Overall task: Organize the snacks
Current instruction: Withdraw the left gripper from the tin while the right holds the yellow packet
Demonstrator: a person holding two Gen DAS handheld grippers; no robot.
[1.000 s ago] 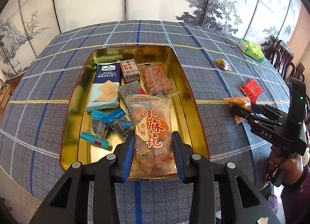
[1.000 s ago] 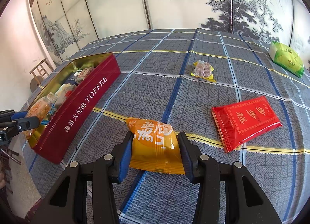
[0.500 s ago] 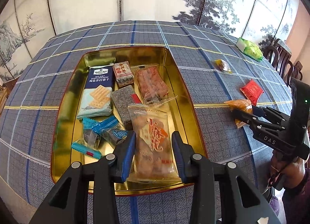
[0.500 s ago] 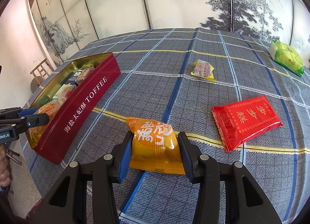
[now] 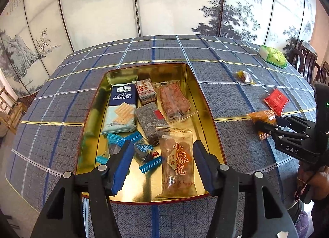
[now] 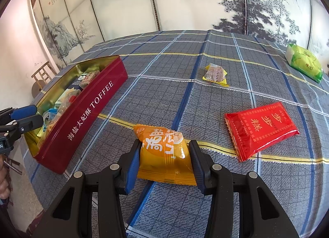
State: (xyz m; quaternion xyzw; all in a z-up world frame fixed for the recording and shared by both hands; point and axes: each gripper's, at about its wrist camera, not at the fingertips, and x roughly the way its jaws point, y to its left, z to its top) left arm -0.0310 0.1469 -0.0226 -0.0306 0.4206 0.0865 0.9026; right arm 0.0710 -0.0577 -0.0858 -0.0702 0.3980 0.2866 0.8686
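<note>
A red toffee tin (image 5: pixel 213 126) with a gold inside holds several snacks. A clear fried-twist packet (image 5: pixel 177 163) lies at its near right. My left gripper (image 5: pixel 161 160) is open and empty above the tin's near end. My right gripper (image 6: pixel 164 161) is shut on an orange snack packet (image 6: pixel 164 151) that rests on the checked cloth; it also shows in the left wrist view (image 5: pixel 262 117). The tin (image 6: pixel 86 112) stands to the left of the right gripper.
On the cloth lie a red packet (image 6: pixel 261 128), a small yellow-edged sweet (image 6: pixel 214 73) and a green packet (image 6: pixel 304 62). Dark chairs (image 5: pixel 308 63) stand past the table's right side, and a wooden stool (image 6: pixel 42 74) at its left. A painted screen stands behind.
My left gripper opened, let go of the fried-twist packet inside the tin and pulled up and back. The right gripper stayed shut on the orange packet.
</note>
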